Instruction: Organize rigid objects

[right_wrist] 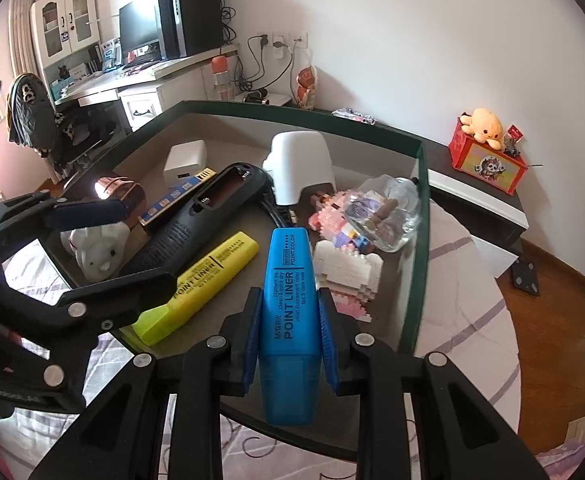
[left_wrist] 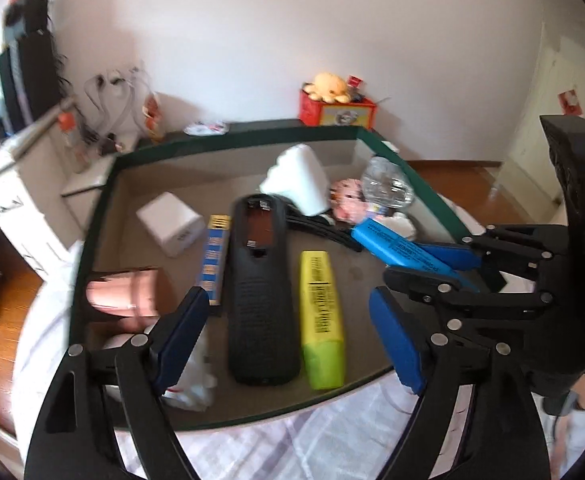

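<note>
A shallow box with a green rim (left_wrist: 228, 130) (right_wrist: 420, 216) lies on a bed and holds the objects. My right gripper (right_wrist: 289, 296) (left_wrist: 432, 268) is shut on a blue highlighter (right_wrist: 288, 280) (left_wrist: 396, 246), its pads pressing both long sides above the box's near right part. My left gripper (left_wrist: 288, 304) (right_wrist: 146, 246) stands open over the box's near edge. Below its spread fingers a black remote shell (left_wrist: 260, 300) (right_wrist: 196, 224) and a yellow highlighter (left_wrist: 322, 320) (right_wrist: 200, 280) lie side by side on the box floor, untouched by the pads.
Also in the box: a white charger cube (left_wrist: 170, 224), a blue-and-yellow slim pack (left_wrist: 214, 260), a copper cup (left_wrist: 122, 294), a white plastic housing (right_wrist: 298, 166), toy block figures (right_wrist: 348, 268), a clear bottle (right_wrist: 388, 212) and a small white figure (right_wrist: 100, 250). A red tin with a plush toy (right_wrist: 486, 152) stands beyond.
</note>
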Motion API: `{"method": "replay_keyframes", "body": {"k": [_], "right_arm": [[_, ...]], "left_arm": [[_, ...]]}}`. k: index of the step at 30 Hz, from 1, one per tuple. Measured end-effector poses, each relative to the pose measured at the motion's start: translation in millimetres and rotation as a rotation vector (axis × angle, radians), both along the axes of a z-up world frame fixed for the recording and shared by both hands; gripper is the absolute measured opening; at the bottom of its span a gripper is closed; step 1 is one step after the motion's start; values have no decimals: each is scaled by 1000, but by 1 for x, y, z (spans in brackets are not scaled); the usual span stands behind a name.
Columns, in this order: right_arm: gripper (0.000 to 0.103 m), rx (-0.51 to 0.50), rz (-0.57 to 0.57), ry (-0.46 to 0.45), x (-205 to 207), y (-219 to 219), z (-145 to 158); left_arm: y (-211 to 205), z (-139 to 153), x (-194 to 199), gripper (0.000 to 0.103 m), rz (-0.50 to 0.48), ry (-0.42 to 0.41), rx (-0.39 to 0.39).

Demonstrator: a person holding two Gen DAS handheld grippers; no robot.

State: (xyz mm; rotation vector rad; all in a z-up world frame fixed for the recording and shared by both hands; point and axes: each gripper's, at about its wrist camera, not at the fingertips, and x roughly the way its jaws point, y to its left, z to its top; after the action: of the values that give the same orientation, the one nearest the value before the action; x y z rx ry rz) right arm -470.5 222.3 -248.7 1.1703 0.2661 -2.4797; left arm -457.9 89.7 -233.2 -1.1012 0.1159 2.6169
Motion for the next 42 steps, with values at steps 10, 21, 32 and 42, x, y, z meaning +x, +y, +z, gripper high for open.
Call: {"method": "replay_keyframes", "body": {"k": [10, 21, 32, 42], "right_arm": [[28, -11, 3, 1, 6, -9, 2], [84, 10, -84, 40, 22, -4, 14], [103, -27, -158, 131, 73, 12, 48], [103, -129, -191, 212, 159, 10, 74]], "left_arm": [[-10, 9, 11, 91, 25, 40, -58], [-20, 18, 24, 103, 71, 51, -62], [-43, 40, 63, 103, 138, 71, -31], [-52, 66, 131, 103, 136, 140, -4]]}}
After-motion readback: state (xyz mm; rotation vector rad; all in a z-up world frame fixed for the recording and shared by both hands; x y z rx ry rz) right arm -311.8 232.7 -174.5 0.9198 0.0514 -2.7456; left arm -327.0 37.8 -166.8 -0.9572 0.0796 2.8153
